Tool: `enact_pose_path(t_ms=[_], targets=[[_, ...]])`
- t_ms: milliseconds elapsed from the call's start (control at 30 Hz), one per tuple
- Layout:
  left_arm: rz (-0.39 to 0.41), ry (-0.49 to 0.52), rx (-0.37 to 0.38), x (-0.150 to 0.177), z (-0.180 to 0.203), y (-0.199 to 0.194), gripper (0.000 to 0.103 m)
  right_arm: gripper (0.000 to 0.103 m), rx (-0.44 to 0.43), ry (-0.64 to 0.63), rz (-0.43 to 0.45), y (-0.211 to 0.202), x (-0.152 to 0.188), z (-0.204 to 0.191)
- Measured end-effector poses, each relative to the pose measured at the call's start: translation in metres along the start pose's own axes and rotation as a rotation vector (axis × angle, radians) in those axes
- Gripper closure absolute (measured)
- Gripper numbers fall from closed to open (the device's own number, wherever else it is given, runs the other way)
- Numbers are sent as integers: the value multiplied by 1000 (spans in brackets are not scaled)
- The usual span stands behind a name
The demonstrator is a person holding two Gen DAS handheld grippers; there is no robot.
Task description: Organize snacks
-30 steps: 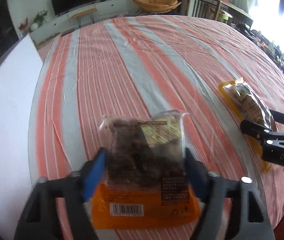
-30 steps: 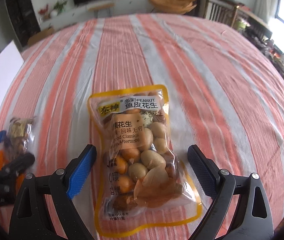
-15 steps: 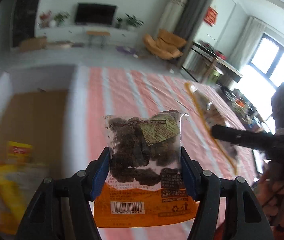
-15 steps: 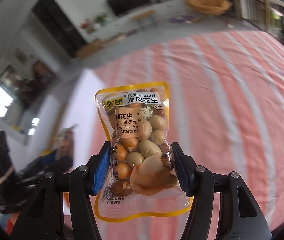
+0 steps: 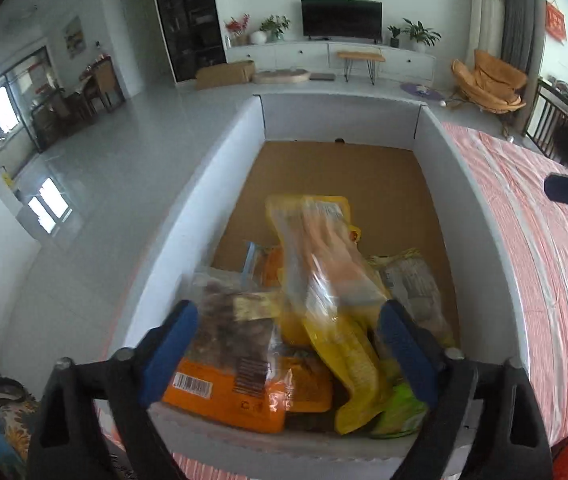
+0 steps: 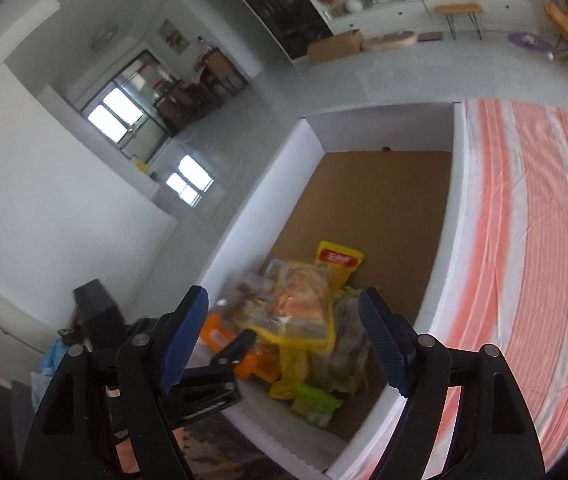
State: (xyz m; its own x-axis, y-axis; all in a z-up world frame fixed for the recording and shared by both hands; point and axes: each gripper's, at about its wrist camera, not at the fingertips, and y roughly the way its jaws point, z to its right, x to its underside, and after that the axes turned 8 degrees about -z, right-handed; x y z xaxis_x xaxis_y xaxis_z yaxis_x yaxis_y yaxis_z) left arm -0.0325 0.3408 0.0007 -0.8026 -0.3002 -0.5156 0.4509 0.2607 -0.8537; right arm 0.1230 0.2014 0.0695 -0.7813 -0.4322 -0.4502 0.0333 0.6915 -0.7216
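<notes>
In the left wrist view my left gripper (image 5: 286, 316) hangs over a white-walled box (image 5: 480, 216), its jaws opening. The orange packet of dark snacks (image 5: 228, 352) lies loose by its left finger, on a pile of snacks. A blurred yellow peanut packet (image 5: 324, 280) drops onto the same pile. In the right wrist view my right gripper (image 6: 282, 298) is above the box (image 6: 458, 200), jaws opening, with the blurred peanut packet (image 6: 300, 304) below the pads and free of them. One of the left gripper's fingers (image 6: 240, 344) shows at lower left.
The box has a brown cardboard floor (image 5: 336, 176), bare at its far half. A green packet (image 5: 400, 412) and a grey one (image 5: 412, 284) lie in the pile. The striped tablecloth (image 6: 524, 220) runs along the box's right side. Living-room floor lies beyond.
Both grippers swung from the striped table to above the box. Each held its packet half a second ago; now both jaws have spread and the two packets have dropped into the box.
</notes>
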Motion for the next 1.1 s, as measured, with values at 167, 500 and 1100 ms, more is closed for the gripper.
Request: enact_pose_path(t_ms=[167, 500, 1100], targets=[[102, -6, -60, 1, 10, -22, 7, 22, 149, -56, 49, -11, 27, -1], [196, -94, -77, -10, -3, -57, 7, 22, 263, -119, 74, -27, 47, -5], [162, -127, -162, -3, -19, -59, 0, 22, 378, -220, 28, -13, 57, -42]])
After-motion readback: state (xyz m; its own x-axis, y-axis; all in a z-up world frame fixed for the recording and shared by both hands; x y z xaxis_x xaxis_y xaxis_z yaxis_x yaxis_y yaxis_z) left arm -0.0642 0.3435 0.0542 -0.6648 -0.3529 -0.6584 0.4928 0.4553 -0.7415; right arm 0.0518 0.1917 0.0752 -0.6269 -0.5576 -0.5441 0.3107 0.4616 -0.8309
